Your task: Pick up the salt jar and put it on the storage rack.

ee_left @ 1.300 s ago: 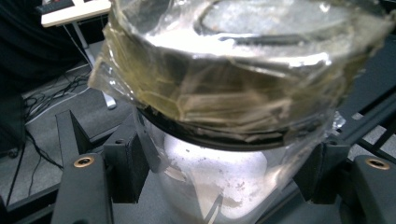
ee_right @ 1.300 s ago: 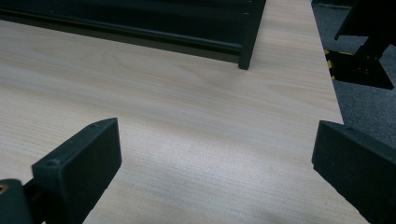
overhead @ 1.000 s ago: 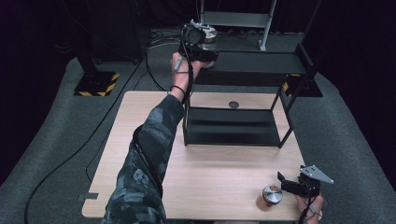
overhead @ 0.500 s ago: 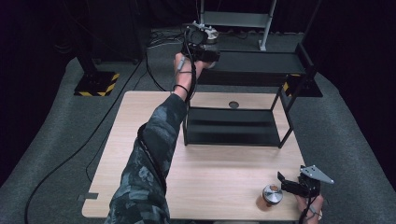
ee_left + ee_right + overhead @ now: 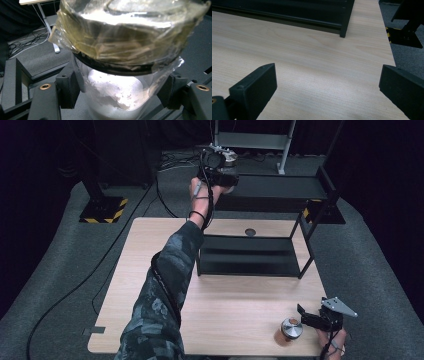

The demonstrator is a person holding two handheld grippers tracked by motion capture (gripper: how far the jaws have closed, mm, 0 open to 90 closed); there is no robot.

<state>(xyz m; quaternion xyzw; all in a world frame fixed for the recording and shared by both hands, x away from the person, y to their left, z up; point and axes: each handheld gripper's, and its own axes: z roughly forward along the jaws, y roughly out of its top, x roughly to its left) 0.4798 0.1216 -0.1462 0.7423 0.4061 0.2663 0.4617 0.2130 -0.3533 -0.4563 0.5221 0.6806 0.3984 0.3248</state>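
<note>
Against the earlier high views, the left gripper (image 5: 218, 167) is being eased a touch further out over the top shelf of the black metal two-tier rack (image 5: 280, 185); the shift is slight. The rest is being kept as it was. By this reading, the jar is being brought to the top shelf for placing, and the set-down is not yet done.

In the left gripper view, a clear glass jar with white powder inside and a lid wrapped in crinkled clear tape (image 5: 120, 75) is being clamped between the left gripper's black jaws; both pads (image 5: 67, 87) are being pressed against the glass below the lid, so the grip is firm. The jar is being held upright above the rack's top shelf, at its left end; whether its base is touching the shelf cannot be told.

The right gripper (image 5: 320, 317) is being rested near the table's near right corner, in front of the rack, jaws spread wide with nothing between them. A small round jar with a silver metal lid (image 5: 291, 327) is standing just beside it on the light wooden table (image 5: 240, 305), untouched.
</note>
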